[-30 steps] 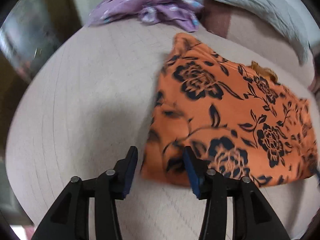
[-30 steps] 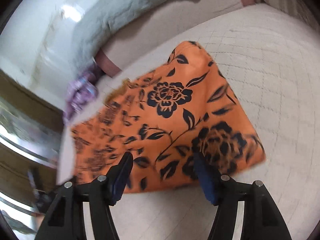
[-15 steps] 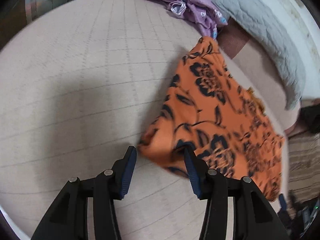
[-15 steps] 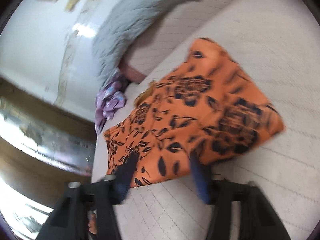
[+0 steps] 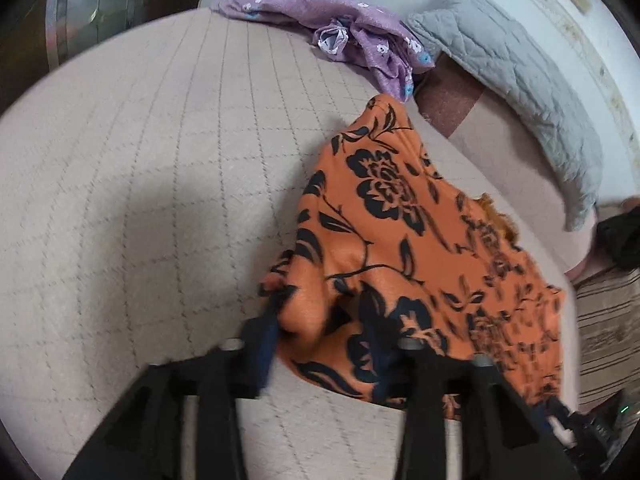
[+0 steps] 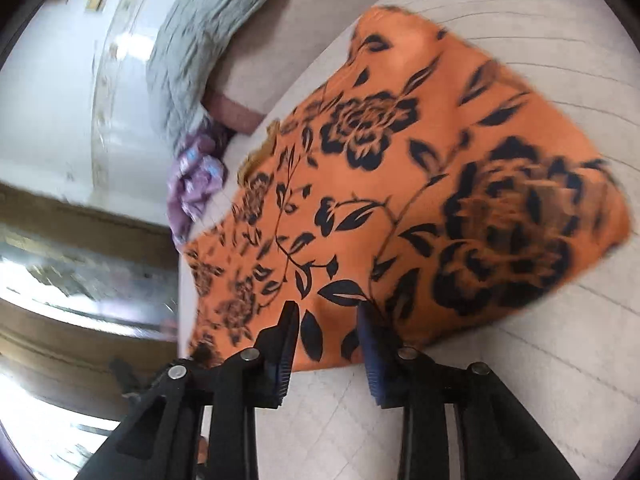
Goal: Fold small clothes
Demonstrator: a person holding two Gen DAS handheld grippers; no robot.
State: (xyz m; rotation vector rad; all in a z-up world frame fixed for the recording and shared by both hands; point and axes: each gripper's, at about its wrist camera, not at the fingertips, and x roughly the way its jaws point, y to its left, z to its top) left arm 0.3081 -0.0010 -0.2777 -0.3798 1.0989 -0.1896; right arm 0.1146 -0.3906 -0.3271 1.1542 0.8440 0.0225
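An orange cloth with black flowers point(image 5: 400, 220) lies spread on the quilted beige bed cover point(image 5: 140, 200). My left gripper point(image 5: 324, 344) is at its near left corner. Its jaws are opening, and the corner is bunched up between them and drapes over the right finger; I see no pinch. In the right wrist view the same cloth point(image 6: 400, 180) fills the middle. My right gripper point(image 6: 326, 332) stands over its near edge, jaws apart, with flat cloth showing in the gap.
A crumpled purple flowered garment point(image 5: 320, 12) lies at the bed's far edge, next to a grey quilted pillow point(image 5: 520, 80). Bare bed cover point(image 6: 540, 400) stretches to the right of the orange cloth. A dark object point(image 5: 620, 236) sits off the bed at right.
The cloth's corner has bunched up between the left jaws as that gripper tilted down. The right jaws have narrowed and come down over the cloth's near edge.
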